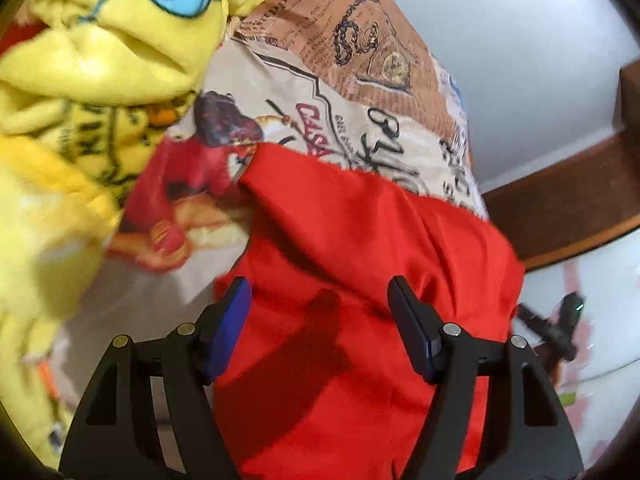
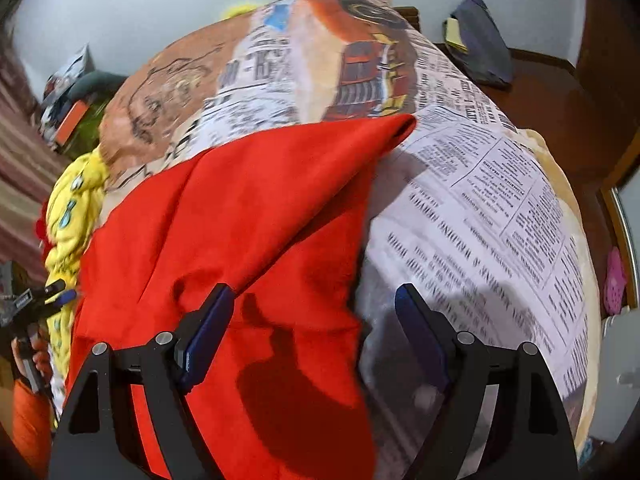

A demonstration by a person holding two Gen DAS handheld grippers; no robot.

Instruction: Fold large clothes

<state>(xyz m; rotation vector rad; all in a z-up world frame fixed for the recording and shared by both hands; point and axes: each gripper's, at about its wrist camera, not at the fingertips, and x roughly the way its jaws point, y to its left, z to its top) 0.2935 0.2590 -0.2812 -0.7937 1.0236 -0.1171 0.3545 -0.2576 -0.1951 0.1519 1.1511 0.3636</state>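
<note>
Newsprint-patterned bedding (image 2: 480,184) covers the bed, with a red garment (image 2: 224,216) spread across the lower centre of both views and yellow clothes (image 1: 80,80) at upper left. Left gripper (image 1: 320,296) and right gripper (image 2: 314,300) hover above the red garment, jaws apart, gripping nothing.

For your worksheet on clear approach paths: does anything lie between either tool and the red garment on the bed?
Nothing visible does. The left tool is open directly over the red garment, and the right tool is open over its edge. The yellow clothes lie off to the side on the printed bedspread.
</note>
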